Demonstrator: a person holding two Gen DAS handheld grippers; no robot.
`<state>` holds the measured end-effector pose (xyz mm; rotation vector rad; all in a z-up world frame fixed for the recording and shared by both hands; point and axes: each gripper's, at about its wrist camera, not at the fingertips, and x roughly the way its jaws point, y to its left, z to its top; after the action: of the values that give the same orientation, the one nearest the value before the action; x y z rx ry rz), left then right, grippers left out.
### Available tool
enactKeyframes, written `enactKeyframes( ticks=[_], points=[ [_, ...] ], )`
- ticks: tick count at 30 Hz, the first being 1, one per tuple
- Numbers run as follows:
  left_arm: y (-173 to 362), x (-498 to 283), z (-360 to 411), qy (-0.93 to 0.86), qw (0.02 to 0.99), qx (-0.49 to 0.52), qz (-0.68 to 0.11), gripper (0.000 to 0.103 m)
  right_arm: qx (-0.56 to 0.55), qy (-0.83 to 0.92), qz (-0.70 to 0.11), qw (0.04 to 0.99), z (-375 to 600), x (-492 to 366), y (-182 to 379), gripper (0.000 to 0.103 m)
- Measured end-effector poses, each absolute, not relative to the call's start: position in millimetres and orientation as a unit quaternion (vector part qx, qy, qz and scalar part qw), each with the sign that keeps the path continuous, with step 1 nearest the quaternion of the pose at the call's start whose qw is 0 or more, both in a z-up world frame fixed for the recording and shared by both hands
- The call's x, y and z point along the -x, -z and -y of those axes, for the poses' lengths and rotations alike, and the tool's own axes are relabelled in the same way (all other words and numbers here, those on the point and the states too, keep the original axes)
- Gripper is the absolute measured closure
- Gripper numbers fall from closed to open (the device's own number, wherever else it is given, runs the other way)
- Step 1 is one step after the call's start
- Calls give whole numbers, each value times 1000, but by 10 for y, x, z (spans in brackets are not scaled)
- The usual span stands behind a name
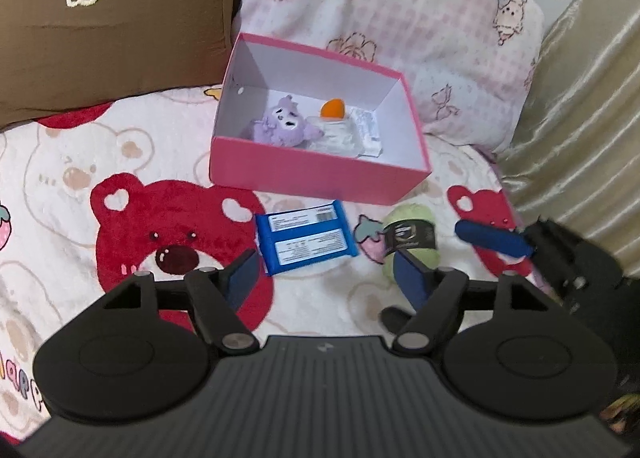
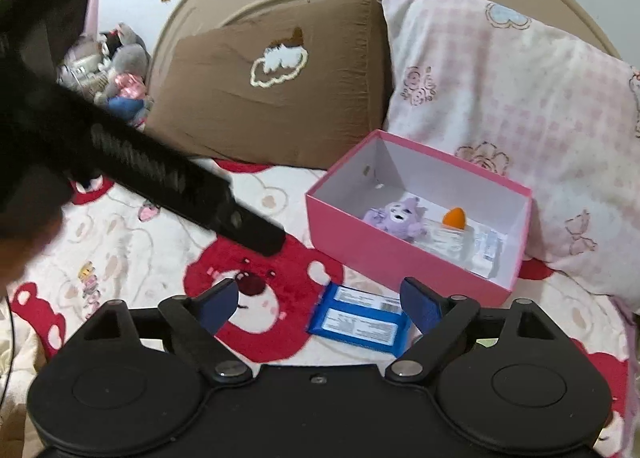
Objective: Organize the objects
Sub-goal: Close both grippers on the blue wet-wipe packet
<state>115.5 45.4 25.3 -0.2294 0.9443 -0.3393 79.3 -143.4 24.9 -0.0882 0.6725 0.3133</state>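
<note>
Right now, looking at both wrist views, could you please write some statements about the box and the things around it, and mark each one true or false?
1. The purple plush toy lies inside the pink box. True.
2. The blue packet is inside the box. False: it lies on the blanket in front of the box.
3. The left gripper is shut on the blue packet. False: its jaws stand open and hold nothing.
4. The green yarn ball lies on the blanket to the right of the blue packet. True.
5. A lid covers the box. False: it is open at the top.
6. The right gripper is open and empty. True.
</note>
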Motion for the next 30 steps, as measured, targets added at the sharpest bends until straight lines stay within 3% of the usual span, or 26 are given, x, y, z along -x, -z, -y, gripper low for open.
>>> enactKeyframes(
  ticks=[8, 16, 30],
  points=[
    [208, -1242, -540, 152, 882, 131, -427, 20, 7, -153, -330, 931, 1582, -971, 234, 12],
    [723, -1411, -593, 164, 882, 136, -420, 21, -33, -138, -384, 912, 1705, -1254, 725, 12],
    [1355, -1632, -729, 137, 889, 170, -403, 25, 0, -46, -366, 929, 1694, -1398, 1143, 14]
  ],
)
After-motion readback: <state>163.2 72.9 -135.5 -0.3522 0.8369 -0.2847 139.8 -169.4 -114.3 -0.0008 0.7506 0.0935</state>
